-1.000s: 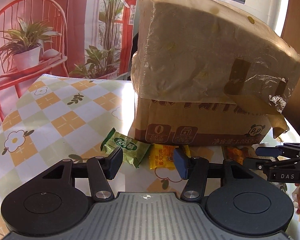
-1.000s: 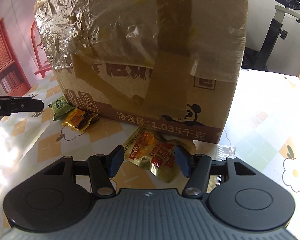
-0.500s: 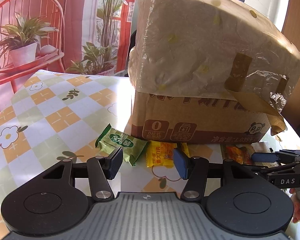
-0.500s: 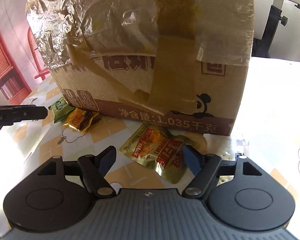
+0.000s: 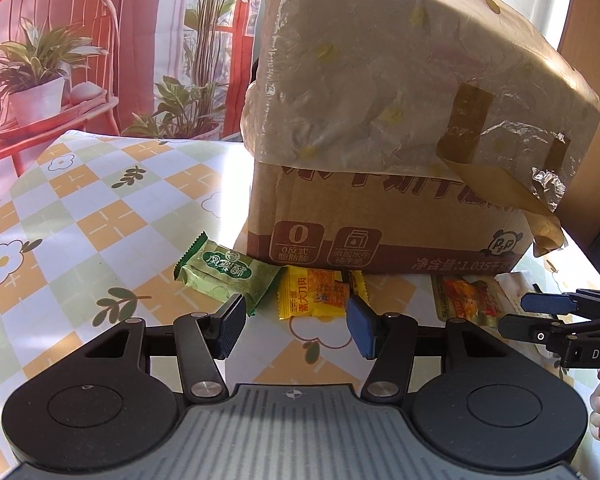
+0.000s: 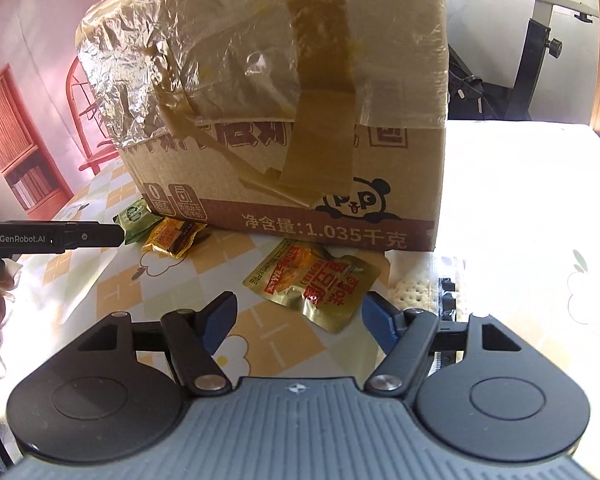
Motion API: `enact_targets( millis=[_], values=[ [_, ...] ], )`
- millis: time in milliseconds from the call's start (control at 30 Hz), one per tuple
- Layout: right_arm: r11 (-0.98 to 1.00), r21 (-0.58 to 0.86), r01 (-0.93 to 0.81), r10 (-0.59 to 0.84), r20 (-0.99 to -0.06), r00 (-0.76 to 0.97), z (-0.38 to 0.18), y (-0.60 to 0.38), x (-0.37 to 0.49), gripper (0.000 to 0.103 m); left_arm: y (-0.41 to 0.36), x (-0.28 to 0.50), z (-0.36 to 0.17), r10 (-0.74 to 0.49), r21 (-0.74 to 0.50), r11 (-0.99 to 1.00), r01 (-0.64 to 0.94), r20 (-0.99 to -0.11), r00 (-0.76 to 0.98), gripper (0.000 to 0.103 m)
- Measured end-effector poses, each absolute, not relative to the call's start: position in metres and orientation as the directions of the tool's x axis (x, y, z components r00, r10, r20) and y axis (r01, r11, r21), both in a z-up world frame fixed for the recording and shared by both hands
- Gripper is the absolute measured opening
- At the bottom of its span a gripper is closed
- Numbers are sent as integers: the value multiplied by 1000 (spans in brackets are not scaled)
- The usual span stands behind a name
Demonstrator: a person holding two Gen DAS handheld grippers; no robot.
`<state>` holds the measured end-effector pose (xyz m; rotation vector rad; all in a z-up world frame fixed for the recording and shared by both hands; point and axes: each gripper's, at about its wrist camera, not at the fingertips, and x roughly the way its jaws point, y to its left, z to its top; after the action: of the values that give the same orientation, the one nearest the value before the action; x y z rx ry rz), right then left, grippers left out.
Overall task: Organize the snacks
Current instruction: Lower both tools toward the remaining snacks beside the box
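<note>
Harsh sun from right, tablecloth (image 6: 520, 184) blown out; fisheye-bent edges; cracker pack (image 6: 414, 286) perhaps glare-washed.

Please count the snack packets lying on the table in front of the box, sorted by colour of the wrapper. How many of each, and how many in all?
Green packet: 1
Yellow packet: 1
Gold-and-red pouch: 1
Clear cracker pack: 1, partly hidden behind the right gripper
Total: 4
</note>
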<state>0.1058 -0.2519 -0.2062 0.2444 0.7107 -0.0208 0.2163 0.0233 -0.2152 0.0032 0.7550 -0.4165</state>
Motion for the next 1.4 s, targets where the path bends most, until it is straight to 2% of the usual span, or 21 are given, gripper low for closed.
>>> enact_targets(
  millis=[200, 367, 633, 800, 900, 1000, 1200, 1400],
  values=[
    [996, 82, 20, 39, -656, 754, -205, -243, 129, 71, 24, 217, -217, -363, -147, 919, 365, -672, 645, 58],
    [999, 52, 1, 34, -676, 736, -216, -242, 158, 71, 24, 217, -218, -363, -149, 920, 363, -675, 643, 58],
    [990, 137, 24, 83, -721, 688, -222, -247, 156, 77, 27, 219, -220, -363, -158, 921, 355, -675, 642, 58],
    [969, 245, -5, 189, -733, 654, -214, -246, 135, 78, 25, 220, -222, -364, -158, 921, 357, -678, 639, 58],
    [979, 196, -64, 190, -736, 650, -209, -239, 136, 71, 24, 219, -222, -366, -157, 919, 361, -679, 636, 58],
    [992, 109, -67, 125, -728, 674, -208, -238, 144, 71, 23, 216, -220, -376, -165, 916, 367, -675, 635, 58],
    [991, 131, -29, 116, -731, 673, -219, -247, 160, 72, 23, 213, -219, -384, -174, 913, 369, -671, 635, 57],
    [973, 225, -54, 207, -748, 630, -213, -236, 142, 72, 26, 215, -221, -383, -175, 913, 368, -674, 632, 57]
  ],
)
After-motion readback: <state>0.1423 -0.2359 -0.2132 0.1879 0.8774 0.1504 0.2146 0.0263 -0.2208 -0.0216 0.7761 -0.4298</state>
